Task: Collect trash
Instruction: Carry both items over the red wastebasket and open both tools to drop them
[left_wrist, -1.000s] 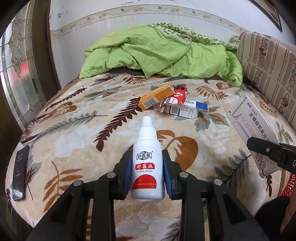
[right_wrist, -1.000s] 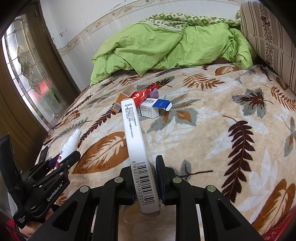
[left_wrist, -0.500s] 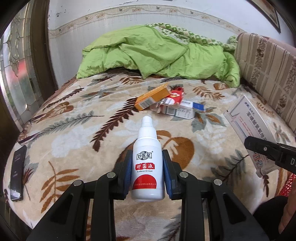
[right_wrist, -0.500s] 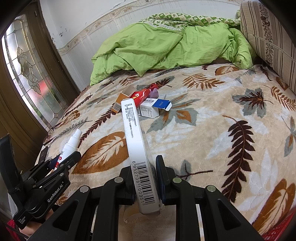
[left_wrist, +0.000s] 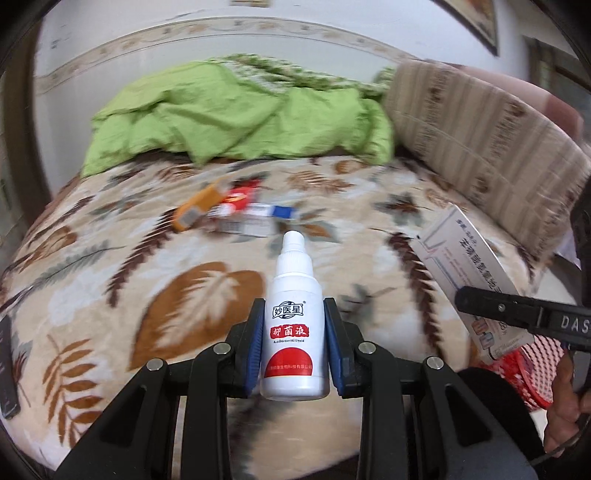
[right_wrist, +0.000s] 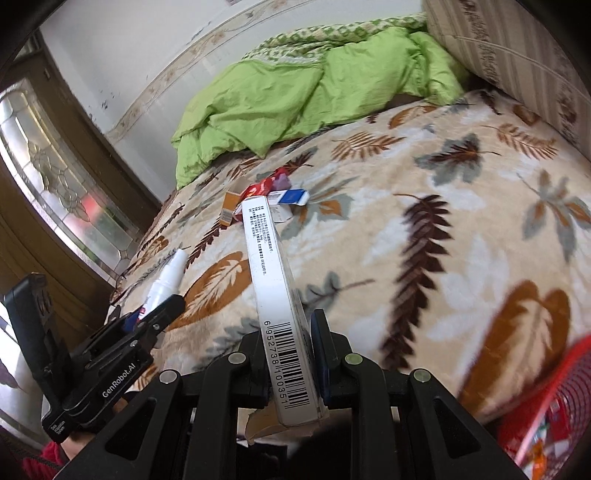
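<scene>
My left gripper (left_wrist: 294, 350) is shut on a white spray bottle (left_wrist: 294, 325) with a red label, held above the front edge of the bed. The bottle also shows in the right wrist view (right_wrist: 166, 280). My right gripper (right_wrist: 288, 365) is shut on a long flat white box (right_wrist: 275, 291) with a barcode; the box shows at the right of the left wrist view (left_wrist: 469, 266). A pile of small cartons, orange (left_wrist: 197, 210), red (left_wrist: 238, 194) and white-blue (left_wrist: 266, 218), lies mid-bed; it also shows in the right wrist view (right_wrist: 266, 195).
A red mesh basket (right_wrist: 546, 406) sits low at the right beside the bed, also in the left wrist view (left_wrist: 524, 365). A green quilt (left_wrist: 236, 114) is bunched at the head. A striped cushion (left_wrist: 480, 136) lines the right side. A dark phone (left_wrist: 5, 365) lies at the left edge.
Both grippers have swung right and back from the bed with their loads. The red basket has come into view at the lower right. The pile of cartons has not moved.
</scene>
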